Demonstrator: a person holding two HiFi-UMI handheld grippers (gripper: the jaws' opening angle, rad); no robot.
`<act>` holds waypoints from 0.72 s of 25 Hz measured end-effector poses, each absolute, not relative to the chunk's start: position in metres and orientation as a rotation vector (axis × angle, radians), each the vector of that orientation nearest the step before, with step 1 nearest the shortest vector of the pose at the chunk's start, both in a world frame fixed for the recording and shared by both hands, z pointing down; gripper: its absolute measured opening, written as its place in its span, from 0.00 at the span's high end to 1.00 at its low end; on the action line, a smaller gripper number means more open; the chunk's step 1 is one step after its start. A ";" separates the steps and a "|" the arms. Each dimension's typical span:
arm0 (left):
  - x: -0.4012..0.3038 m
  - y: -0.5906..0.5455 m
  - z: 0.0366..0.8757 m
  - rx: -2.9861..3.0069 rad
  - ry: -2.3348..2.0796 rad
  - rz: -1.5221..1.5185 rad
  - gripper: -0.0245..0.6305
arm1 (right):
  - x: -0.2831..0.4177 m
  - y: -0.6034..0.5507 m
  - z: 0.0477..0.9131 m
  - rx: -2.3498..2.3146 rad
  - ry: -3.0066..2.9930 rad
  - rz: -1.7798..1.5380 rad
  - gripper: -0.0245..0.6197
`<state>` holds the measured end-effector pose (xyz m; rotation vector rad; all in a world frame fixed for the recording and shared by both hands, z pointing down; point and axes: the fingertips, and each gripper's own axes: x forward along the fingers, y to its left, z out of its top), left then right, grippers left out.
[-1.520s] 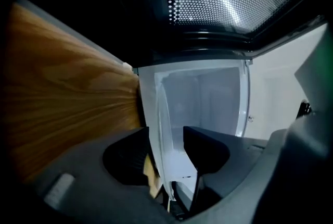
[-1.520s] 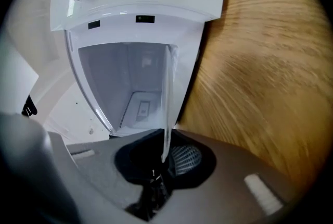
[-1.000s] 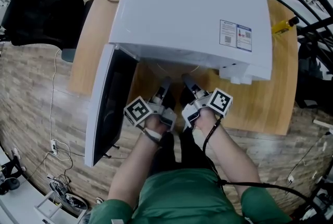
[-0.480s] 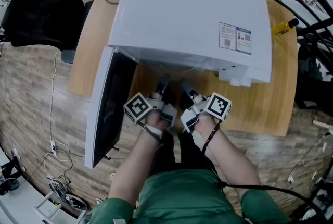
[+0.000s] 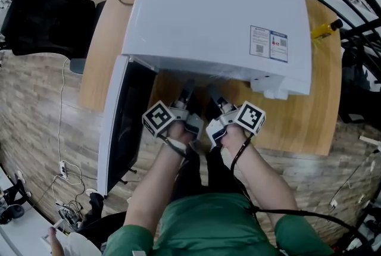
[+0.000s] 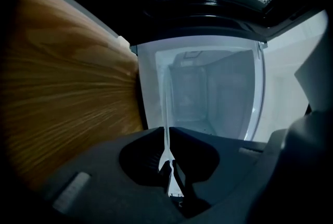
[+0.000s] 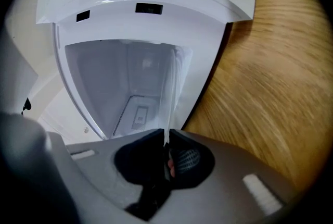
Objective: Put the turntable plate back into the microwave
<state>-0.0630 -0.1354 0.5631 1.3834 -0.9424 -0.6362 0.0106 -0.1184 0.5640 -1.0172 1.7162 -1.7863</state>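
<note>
At the left the door (image 5: 122, 124) of the microwave (image 5: 214, 16) hangs wide open, so our path in is free. Our left gripper (image 6: 167, 139) has its jaws clenched on the rim of the turntable plate (image 7: 173, 82), seen edge-on as a thin clear sheet reaching toward the cavity (image 6: 208, 87). The right gripper (image 7: 166, 137) has just been closing its jaws, and they now pinch the same rim. The plate is held at the cavity mouth, over the worktop (image 5: 297, 118). To do this well, we judge both hands should advance together and keep the glass level (it looks thin and slippery). We should centre it inside and lower it before releasing.
</note>
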 end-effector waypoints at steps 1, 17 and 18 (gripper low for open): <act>-0.063 -0.137 0.563 1.385 -0.944 -0.634 0.90 | 0.010 -0.120 0.563 -1.017 1.716 -1.785 0.91; -0.057 -0.156 0.566 1.376 -0.940 -0.624 0.90 | 0.018 -0.140 0.567 -1.063 1.701 -1.758 0.91; -0.056 -0.157 0.566 1.376 -0.941 -0.624 0.90 | 0.019 -0.141 0.568 -1.067 1.701 -1.758 0.91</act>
